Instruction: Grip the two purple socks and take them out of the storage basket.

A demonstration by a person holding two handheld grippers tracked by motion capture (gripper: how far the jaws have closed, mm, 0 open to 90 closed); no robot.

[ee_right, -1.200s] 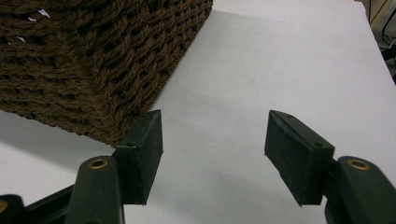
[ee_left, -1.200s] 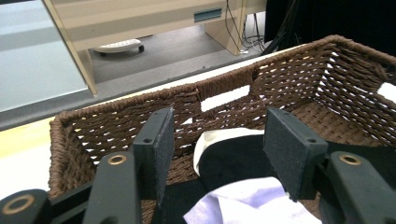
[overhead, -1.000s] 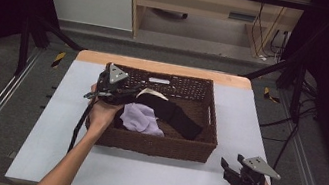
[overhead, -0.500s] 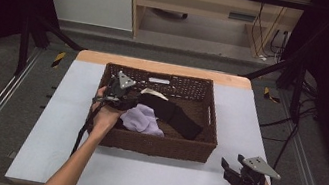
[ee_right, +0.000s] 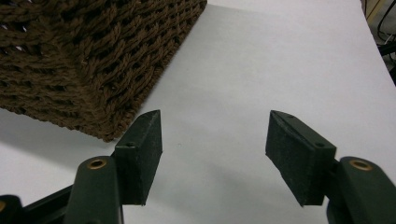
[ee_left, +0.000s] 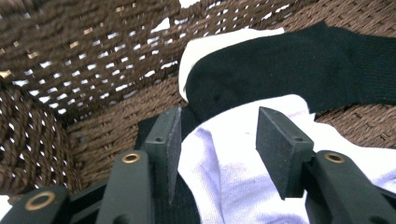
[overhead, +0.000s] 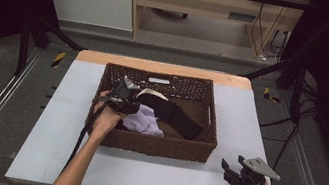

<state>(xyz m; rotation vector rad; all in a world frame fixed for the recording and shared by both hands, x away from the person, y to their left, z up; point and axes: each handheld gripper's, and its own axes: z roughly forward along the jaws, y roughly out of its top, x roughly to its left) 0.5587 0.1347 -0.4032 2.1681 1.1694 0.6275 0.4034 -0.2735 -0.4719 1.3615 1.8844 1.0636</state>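
A brown woven basket [overhead: 154, 144] stands mid-table. Inside lie a lavender cloth [overhead: 147, 122], a long black sock [overhead: 178, 117] and a cream piece [overhead: 149, 92] under the sock's far end. My left gripper [overhead: 135, 109] reaches down into the basket's left part. In the left gripper view its jaws [ee_left: 217, 119] straddle a fold of the lavender cloth [ee_left: 224, 163], with the black sock [ee_left: 289, 70] just beyond. They have just been opening, and the pads do not press on the fold. My right gripper [overhead: 231, 168] rests open and empty at the table's near right corner.
The basket wall [ee_left: 70, 56] rises close on the left of my left gripper. In the right gripper view the basket's corner [ee_right: 84, 56] sits to the left, with bare white table [ee_right: 280, 60] ahead. A cable trails from the left hand over the table's front.
My left gripper has come down and slightly to the right, deeper into the basket over the lavender cloth. The right gripper has stayed where it was.
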